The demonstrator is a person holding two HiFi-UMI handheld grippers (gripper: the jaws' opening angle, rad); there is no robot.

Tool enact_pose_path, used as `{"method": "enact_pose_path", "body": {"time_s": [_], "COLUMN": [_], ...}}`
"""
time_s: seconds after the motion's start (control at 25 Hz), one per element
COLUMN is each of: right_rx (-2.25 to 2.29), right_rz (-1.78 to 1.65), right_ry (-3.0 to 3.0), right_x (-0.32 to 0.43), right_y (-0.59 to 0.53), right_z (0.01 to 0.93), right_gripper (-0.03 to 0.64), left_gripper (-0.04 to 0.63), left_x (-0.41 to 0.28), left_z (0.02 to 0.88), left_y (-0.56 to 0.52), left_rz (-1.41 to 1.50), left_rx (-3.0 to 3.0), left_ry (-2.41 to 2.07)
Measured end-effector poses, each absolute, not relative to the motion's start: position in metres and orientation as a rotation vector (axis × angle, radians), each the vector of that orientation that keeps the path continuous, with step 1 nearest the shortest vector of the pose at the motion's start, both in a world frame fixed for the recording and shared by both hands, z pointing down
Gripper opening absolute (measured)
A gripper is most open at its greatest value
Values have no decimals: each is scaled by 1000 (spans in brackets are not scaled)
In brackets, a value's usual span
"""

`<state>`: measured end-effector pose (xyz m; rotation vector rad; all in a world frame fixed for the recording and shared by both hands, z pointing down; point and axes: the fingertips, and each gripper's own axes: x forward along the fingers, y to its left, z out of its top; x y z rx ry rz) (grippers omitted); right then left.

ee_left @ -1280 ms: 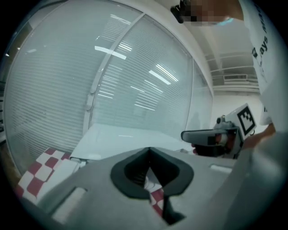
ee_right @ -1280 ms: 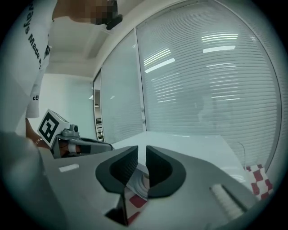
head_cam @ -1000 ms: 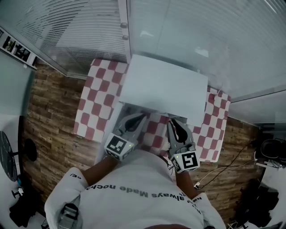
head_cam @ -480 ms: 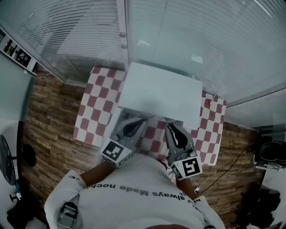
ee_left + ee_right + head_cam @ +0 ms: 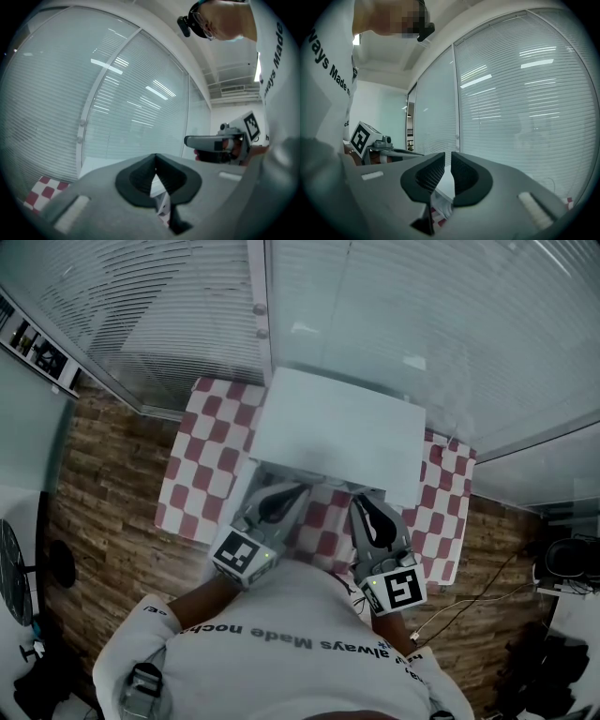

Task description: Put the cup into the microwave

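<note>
Both forearms reach forward from the chest, side by side, toward the near side of the white microwave [image 5: 337, 432], which sits on the checked counter [image 5: 197, 474]. The left tongs [image 5: 284, 495] aim at its near-left edge, tips pressed together and empty. The right tongs [image 5: 366, 502] (only a hairline gap between the pads) hold nothing at its near-right edge. Where the cup is I cannot tell.

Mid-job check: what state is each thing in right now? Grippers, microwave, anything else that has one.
Left gripper: shut, pads meeting at the tips, empty.
Right gripper: shut to a thin slit, empty.
Microwave: seen from above only; cannot tell whether the door is open or shut.
Blinds: lowered.
Cup: not in view.
</note>
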<state>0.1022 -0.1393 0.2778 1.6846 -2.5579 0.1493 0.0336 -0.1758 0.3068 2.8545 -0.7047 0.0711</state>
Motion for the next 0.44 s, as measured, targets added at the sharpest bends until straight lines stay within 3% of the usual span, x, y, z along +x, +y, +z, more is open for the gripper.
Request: {"method": "enact_pose_path", "body": {"time_s": [0.44], "right_rx": [1685], "right_rz": [147], "right_ry": [-2559], "right_x": [99], "right_y": [-138], "right_z": [274], "right_gripper": [41], "left_gripper": [3], "left_x": [32], "left_z": [305], "left_y": [-172], "left_rz": [79], "left_rx": [2839], "left_ry": [-704]}}
